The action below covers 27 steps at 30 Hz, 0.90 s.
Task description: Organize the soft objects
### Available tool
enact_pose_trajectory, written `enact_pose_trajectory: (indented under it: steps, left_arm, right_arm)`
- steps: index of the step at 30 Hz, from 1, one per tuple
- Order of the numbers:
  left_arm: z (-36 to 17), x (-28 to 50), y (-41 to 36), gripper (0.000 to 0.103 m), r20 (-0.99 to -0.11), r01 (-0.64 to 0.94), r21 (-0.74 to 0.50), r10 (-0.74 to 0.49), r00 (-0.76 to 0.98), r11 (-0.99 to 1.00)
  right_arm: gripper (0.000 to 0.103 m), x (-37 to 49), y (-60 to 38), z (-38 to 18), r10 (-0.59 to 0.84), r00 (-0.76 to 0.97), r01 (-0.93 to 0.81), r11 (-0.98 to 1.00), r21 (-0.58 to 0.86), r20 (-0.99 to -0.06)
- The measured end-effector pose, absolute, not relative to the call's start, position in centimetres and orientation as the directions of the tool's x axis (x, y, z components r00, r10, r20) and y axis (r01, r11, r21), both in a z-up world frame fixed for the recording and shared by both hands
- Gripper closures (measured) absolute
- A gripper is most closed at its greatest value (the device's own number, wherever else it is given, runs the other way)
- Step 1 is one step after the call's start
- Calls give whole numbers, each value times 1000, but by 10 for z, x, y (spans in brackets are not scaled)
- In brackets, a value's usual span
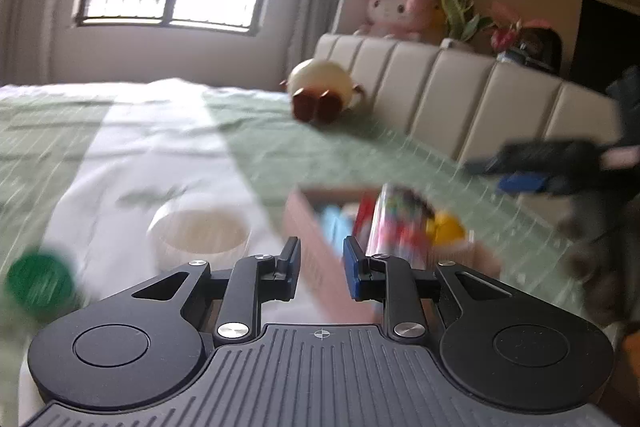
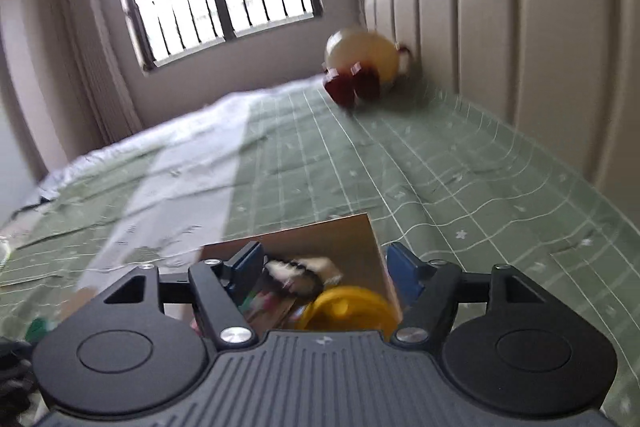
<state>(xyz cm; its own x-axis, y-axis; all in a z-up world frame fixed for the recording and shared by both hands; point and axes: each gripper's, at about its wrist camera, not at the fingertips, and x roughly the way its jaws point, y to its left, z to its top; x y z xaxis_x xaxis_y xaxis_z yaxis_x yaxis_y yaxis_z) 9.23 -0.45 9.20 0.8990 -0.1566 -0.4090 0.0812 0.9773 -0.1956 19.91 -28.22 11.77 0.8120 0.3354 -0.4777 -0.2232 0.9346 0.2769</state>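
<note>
One bed (image 2: 440,167), spread with a green grid-patterned cover and a white sheet, backed by a padded beige headboard (image 1: 460,99). One round cream plush toy (image 1: 324,87) with dark brown feet, lying on the cover close to the headboard. One pink plush (image 1: 396,9) on the ledge above the headboard, beside potted plants. One cardboard box (image 2: 320,239), open-topped, near the bed's front edge, holding a yellow item (image 2: 348,311), a black-and-white soft piece (image 2: 300,275) and colourful packets; contents blurred. One white round container (image 1: 200,235), left of the box. One green round object (image 1: 40,279), blurred, further left. Right gripper (image 2: 326,267): over the box, jaws spread wide, nothing pressed between them. Left gripper (image 1: 320,265): jaws narrowly apart, nothing between them, pointed at the box's near wall.
</note>
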Motion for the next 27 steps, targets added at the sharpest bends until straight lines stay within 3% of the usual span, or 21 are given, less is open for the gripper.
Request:
enact_pose_trajectory:
  steps: [5, 10, 13, 17, 21, 27]
  left_arm:
    - [44, 22, -17, 77, -470, 13, -180, -97, 878, 984]
    - [11, -7, -34, 77, -539, -27, -117, -41, 841, 993]
    - [2, -19, -43, 77, -512, -32, -26, 14, 859, 999]
    - [-5, -21, -49, 77, -492, -56, 0, 49, 869, 998]
    - [-6, -19, -59, 77, -487, -62, 66, 86, 869, 996]
    - [-5, -17, -53, 77, -497, -83, -5, 70, 865, 997]
  right_arm:
    - [26, 102, -266, 76, 387, 795, -283, 917, 280, -467]
    - [26, 47, -229, 9, 414, 744, -354, 910, 216, -525]
    - [25, 32, -217, -7, 387, 776, -353, 921, 165, -497]
    - [23, 26, -201, -12, 333, 815, -367, 930, 23, -474]
    - [22, 30, -212, -12, 381, 795, -375, 920, 111, -473]
    - [22, 27, -212, -18, 383, 801, -380, 919, 104, -459]
